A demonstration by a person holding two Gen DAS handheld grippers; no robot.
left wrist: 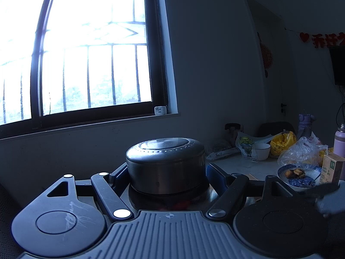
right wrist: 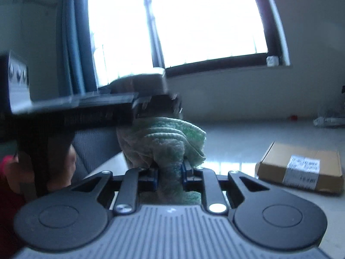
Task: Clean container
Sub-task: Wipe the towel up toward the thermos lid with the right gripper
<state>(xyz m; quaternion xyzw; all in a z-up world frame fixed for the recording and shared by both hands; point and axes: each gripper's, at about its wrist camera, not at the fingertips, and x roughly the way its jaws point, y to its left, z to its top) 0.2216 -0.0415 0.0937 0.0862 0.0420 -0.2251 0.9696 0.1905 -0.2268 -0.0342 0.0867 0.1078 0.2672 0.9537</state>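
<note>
Both claws are working: left claw [left wrist: 167,172] is clamping the steel container [left wrist: 165,165] steady, right claw [right wrist: 170,176] is pinching the green cloth [right wrist: 166,142] just ahead for wiping.

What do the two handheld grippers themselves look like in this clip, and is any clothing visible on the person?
Both the left gripper and right gripper are matte black, with a ribbed grey base, round black discs at each side, silver-pinned link bars and blue-padded fingers. The left disc of the left gripper carries white scratches. A red sleeve shows at the right view's edge.
</note>
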